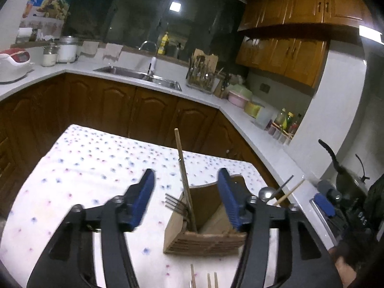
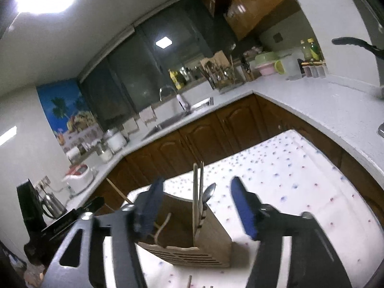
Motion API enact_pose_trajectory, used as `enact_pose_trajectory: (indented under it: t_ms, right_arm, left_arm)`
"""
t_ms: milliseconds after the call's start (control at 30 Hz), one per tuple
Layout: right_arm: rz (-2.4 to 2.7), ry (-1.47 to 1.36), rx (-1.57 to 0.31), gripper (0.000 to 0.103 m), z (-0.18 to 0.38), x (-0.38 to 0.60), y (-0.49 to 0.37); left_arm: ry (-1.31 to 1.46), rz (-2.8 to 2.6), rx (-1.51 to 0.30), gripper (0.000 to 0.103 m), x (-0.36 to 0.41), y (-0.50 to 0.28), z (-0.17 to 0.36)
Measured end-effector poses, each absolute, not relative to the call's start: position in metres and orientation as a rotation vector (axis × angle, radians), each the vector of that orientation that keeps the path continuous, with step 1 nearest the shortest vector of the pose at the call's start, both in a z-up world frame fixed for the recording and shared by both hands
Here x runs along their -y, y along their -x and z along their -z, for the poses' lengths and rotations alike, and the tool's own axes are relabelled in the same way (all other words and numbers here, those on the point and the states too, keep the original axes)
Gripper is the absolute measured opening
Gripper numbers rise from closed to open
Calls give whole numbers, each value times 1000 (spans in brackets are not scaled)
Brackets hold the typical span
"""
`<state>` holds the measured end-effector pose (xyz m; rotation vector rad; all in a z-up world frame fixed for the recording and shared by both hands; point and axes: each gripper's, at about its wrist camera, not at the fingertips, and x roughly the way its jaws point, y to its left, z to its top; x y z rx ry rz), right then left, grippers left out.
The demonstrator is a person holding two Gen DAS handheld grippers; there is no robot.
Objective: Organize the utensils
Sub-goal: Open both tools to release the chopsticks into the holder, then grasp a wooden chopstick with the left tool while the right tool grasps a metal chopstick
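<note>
A brown wooden utensil holder stands on a table with a dotted white cloth. In it stand a chopstick and a fork. My left gripper is open and empty, just above and in front of the holder. In the right wrist view the holder carries two chopsticks and a spoon. My right gripper is open and empty above it. Chopstick ends lie on the cloth at the bottom edge.
A white L-shaped counter with a sink, a utensil rack, bowls and bottles runs behind the table. A rice cooker stands at the left. A pan sits at the right.
</note>
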<state>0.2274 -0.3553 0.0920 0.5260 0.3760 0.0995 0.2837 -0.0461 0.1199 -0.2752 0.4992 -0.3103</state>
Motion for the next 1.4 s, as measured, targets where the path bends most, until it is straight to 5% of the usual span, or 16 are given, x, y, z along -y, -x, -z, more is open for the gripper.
enact_pose_trajectory:
  t_ms: [100, 167, 767, 1400]
  right_arm:
    - [-95, -541, -341, 93, -96, 359, -208]
    - [-94, -545, -329, 95, -96, 359, -196]
    - [-19, -551, -487, 98, -31, 354, -92]
    - [-8, -494, -620, 97, 15, 339, -80]
  left_arm:
    - [280, 289, -475, 77, 38, -262, -120]
    - [274, 278, -480, 80, 34, -249, -116]
    - [263, 250, -663, 83, 17, -171, -41]
    - [194, 259, -776, 83, 39, -158, 0]
